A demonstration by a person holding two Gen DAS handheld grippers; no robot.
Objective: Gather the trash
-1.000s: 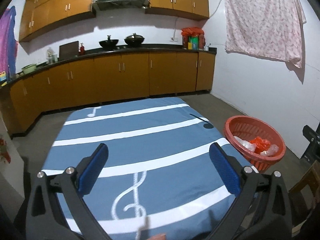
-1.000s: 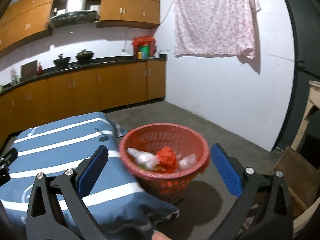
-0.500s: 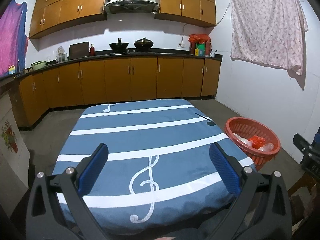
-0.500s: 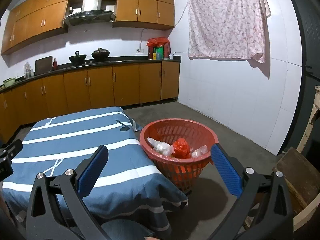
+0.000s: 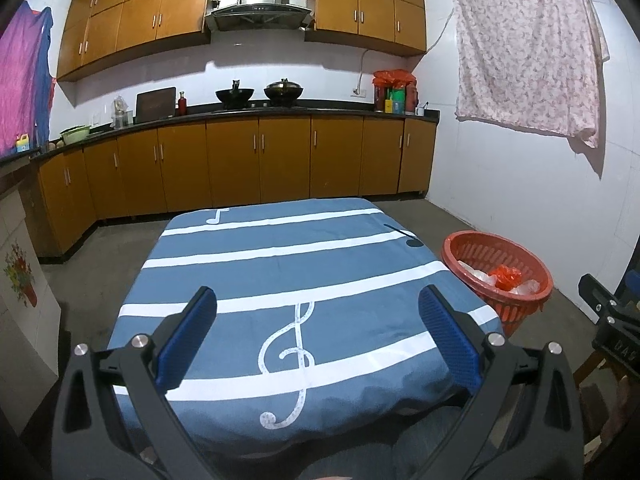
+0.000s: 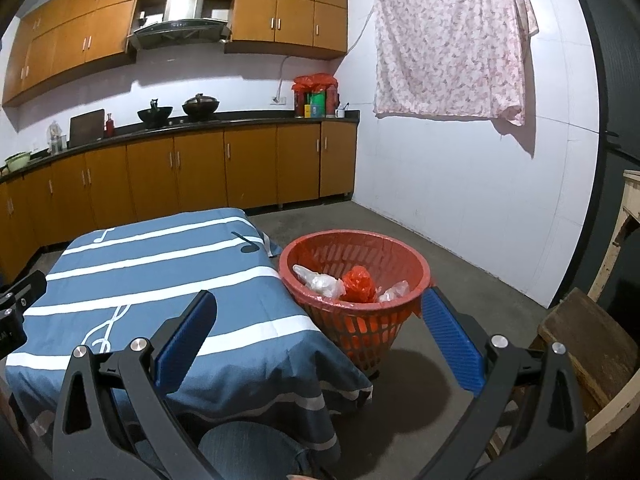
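Red basket (image 6: 416, 264) holds crumpled bags (image 6: 320, 284) (clear, red).

Each tool, the left tool (image 5: 318, 326) and the right tool (image 6: 319, 326), has a black frame with triangular cut-outs, silver round screws and two blue ribbed pads (image 5: 188, 338), and blue jeans (image 6: 248, 454) cover the person's knee.

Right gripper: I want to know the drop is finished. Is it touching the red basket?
Apart. In the right wrist view the right gripper is open and empty, held short of the basket; its fingers overlap the rim only in line of sight.
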